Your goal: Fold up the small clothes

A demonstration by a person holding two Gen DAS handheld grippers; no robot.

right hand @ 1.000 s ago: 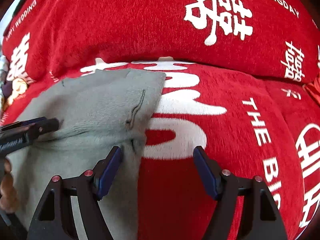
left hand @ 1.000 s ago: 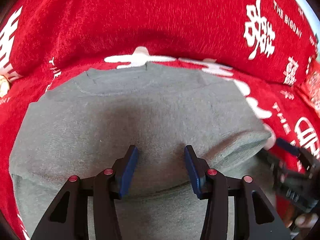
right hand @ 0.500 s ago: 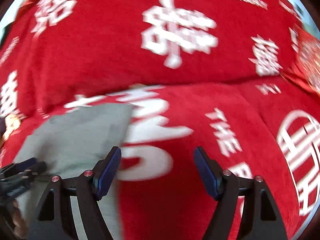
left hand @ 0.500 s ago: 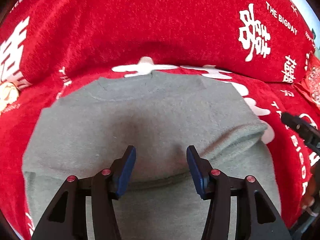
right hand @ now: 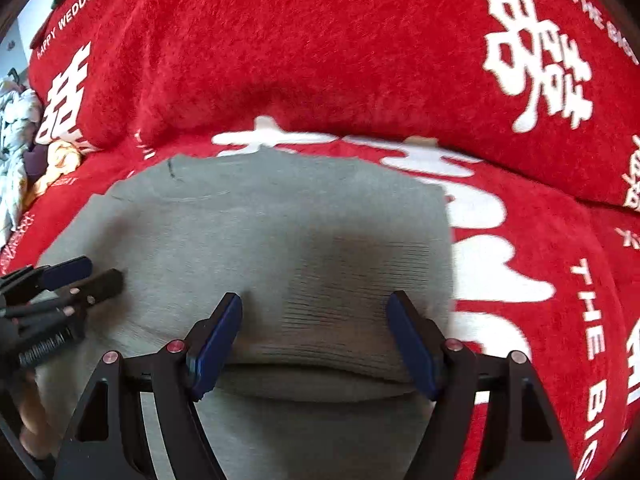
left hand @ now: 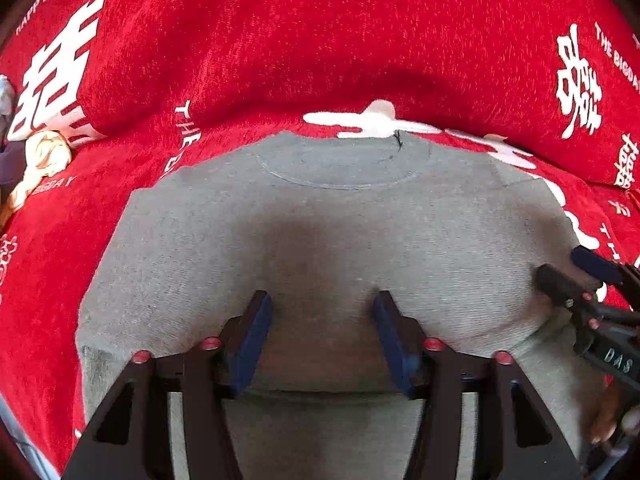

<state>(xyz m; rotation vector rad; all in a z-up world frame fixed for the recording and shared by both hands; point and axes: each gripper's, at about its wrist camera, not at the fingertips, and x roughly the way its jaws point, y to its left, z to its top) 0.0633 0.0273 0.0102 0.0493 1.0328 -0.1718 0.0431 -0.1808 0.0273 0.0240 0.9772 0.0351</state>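
Note:
A grey knit sweater (left hand: 320, 232) lies flat on a red sofa cover, neckline at the far side, its near part folded over into a ribbed edge. It also shows in the right wrist view (right hand: 280, 232). My left gripper (left hand: 320, 316) is open and empty, jaws just above the fold near the sweater's middle. My right gripper (right hand: 316, 320) is open and empty over the sweater's right part, near its right edge. Each gripper shows in the other's view, the right gripper (left hand: 576, 276) at the far right and the left gripper (right hand: 88, 276) at the far left.
The red cover (left hand: 320, 40) with white characters and lettering drapes the seat and the backrest (right hand: 320, 40) behind the sweater. A bundle of other cloth (left hand: 40, 156) lies at the far left, also in the right wrist view (right hand: 24, 128).
My right gripper has swung left from over the bare red cover to over the sweater's right part. My left gripper has shifted slightly; both stay open.

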